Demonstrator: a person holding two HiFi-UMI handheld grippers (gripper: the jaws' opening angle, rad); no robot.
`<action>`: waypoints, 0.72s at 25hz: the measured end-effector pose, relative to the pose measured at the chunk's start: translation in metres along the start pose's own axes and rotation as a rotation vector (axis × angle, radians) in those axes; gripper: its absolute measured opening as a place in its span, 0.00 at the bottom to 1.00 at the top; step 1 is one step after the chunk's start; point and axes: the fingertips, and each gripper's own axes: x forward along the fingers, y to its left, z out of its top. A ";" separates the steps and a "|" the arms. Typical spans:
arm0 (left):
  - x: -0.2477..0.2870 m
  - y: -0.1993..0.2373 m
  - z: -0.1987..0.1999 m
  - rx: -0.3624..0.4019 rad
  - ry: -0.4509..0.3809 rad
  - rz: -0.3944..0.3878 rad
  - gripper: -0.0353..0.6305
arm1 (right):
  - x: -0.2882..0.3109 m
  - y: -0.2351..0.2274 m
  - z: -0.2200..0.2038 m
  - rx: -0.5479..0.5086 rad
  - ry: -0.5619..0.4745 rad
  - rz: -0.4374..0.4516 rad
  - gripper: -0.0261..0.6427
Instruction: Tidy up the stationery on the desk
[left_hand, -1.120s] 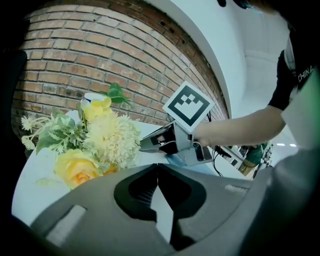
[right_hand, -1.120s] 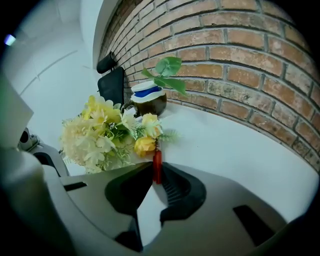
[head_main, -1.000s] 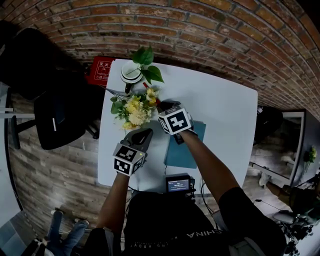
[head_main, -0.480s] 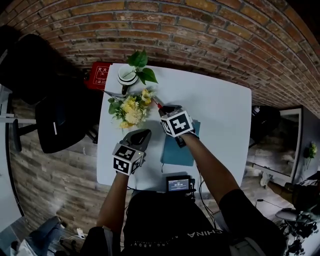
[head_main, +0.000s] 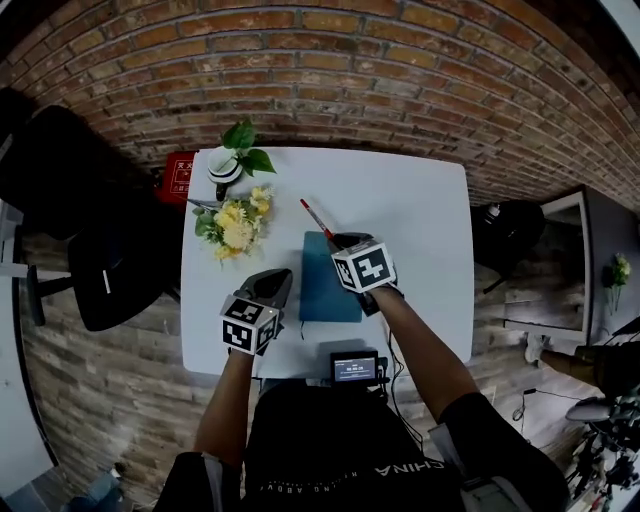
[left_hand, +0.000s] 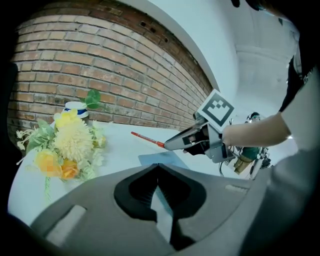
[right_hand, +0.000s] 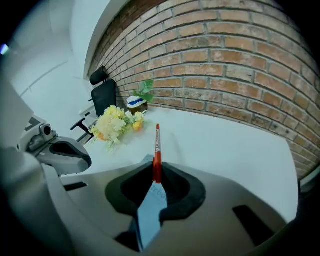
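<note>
- While clamped on the lower end of a red pen (right_hand: 157, 145), the right gripper (right_hand: 157, 172) points steeply down. The pen projects straight ahead from between its jaws, and the pen's far end is over the white table (head_main: 420, 210).
- Directly beneath the right gripper, a blue notebook (head_main: 322, 285) lies flat on the table. Part of it shows through the gap below the jaws.
- Left of the right gripper, the left gripper (left_hand: 158, 167) is clenched with nothing between its jaws. Its tips are over the table, near the notebook's left edge.
- Ahead of the left gripper and to its left, a bunch of yellow flowers (head_main: 232, 225) lies on the table.
- Beyond the flowers, a white cup (head_main: 224, 170) holding a green-leafed plant stands near the table's far-left corner.
- Farthest from both grippers, a brick wall (head_main: 350, 90) runs behind the table's far edge.
</note>
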 end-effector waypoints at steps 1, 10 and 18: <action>0.001 -0.007 -0.002 0.003 0.004 -0.003 0.07 | -0.010 -0.004 -0.008 0.014 -0.006 -0.007 0.13; 0.006 -0.060 -0.025 0.032 0.050 -0.008 0.07 | -0.089 -0.038 -0.089 0.140 -0.052 -0.064 0.13; 0.008 -0.093 -0.038 0.036 0.057 -0.002 0.07 | -0.130 -0.058 -0.145 0.232 -0.073 -0.096 0.13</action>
